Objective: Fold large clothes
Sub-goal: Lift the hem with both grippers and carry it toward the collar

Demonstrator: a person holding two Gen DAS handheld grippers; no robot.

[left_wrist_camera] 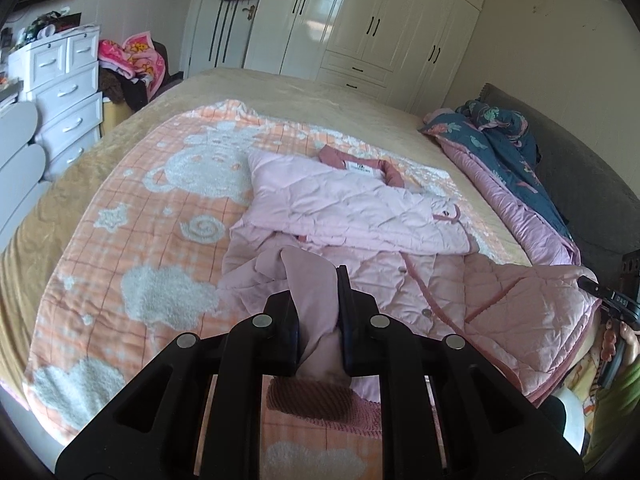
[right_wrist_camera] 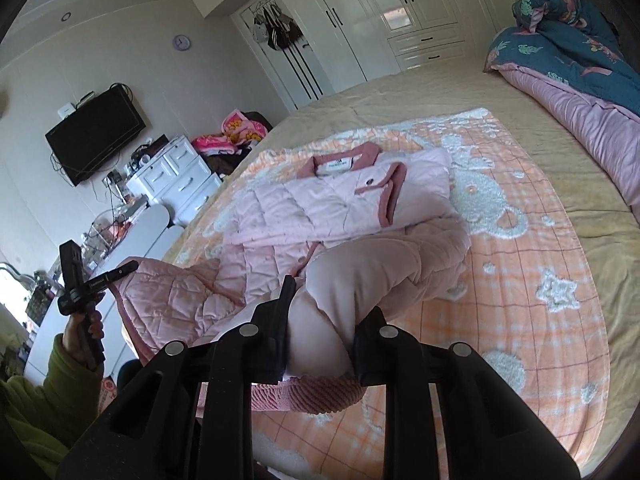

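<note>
- On the bed point(left_wrist_camera: 280, 92), reading the left wrist view from left to right: a white chest of drawers point(left_wrist_camera: 60, 92) stands beside the mattress, with a heap of pink patterned cloth point(left_wrist_camera: 134, 58) next to it.
- Across the bed lies an orange checked blanket point(left_wrist_camera: 132, 208) bearing white fleecy figures; it carries the task's garment.
- Centre: the pink quilted coat point(left_wrist_camera: 352, 208) lies on the blanket, collar towards the white wardrobe point(left_wrist_camera: 360, 20), its upper part folded over the lower.
- Foreground centre: the left gripper point(left_wrist_camera: 314, 280) is clenched on the coat's sleeve point(left_wrist_camera: 316, 304), the cloth pinched tightly between its two black fingers; the ribbed cuff point(left_wrist_camera: 316, 404) hangs below them.
- Right of centre: the coat's hem rises off the bed towards the frame's edge, where part of the other tool shows beside a green sleeve point(left_wrist_camera: 616, 408).
- Far right: a dark floral quilt point(left_wrist_camera: 500, 140) with pink lining is bunched along the bed's far side.
- Right wrist view, left edge: a hand point(right_wrist_camera: 86, 334) in a green sleeve holds a black tool.
- Foreground centre of that view: the right gripper point(right_wrist_camera: 326, 320) grasps a thick fold of the coat's other sleeve point(right_wrist_camera: 384, 272), the padding bulging between its fingers.
</note>
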